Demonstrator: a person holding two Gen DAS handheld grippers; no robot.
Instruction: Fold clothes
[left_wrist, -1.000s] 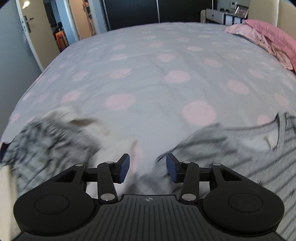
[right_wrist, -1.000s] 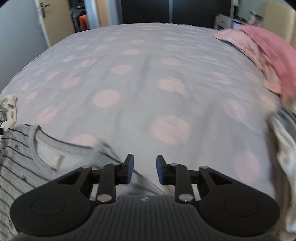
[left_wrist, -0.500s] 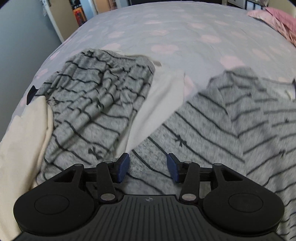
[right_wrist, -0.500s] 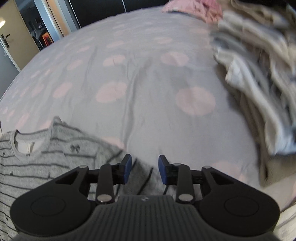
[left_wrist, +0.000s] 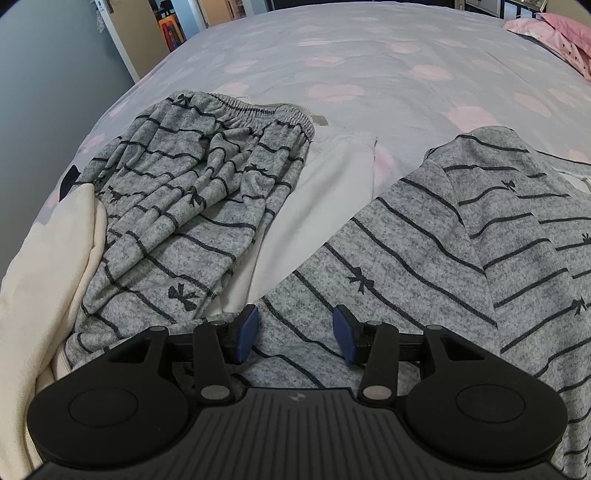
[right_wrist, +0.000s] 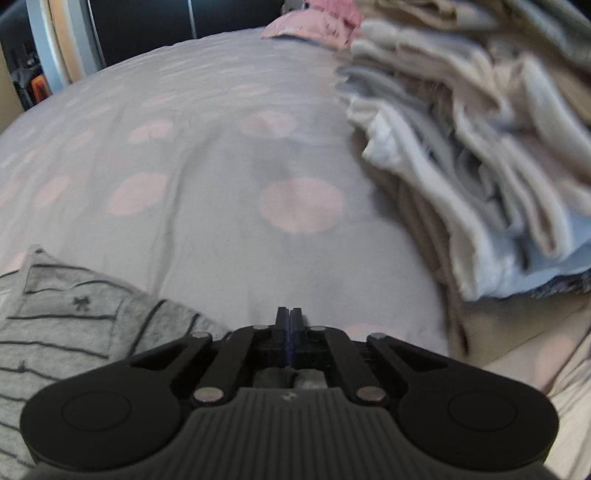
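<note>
Striped grey top, bow print: spread on the spotted bed cover, directly under my left gripper; its sleeve edge also shows at lower left of the right wrist view.
My left gripper: fingers spread, fabric beneath them, nothing pinched.
My right gripper: fingers pressed together at the top's edge; whether cloth is caught between them I cannot tell.
Matching striped trousers: crumpled, left of the top, lying on a white garment.
Cream garment: far left.
Heap of pale clothes: right side of bed.
Pink clothing: far corner.
</note>
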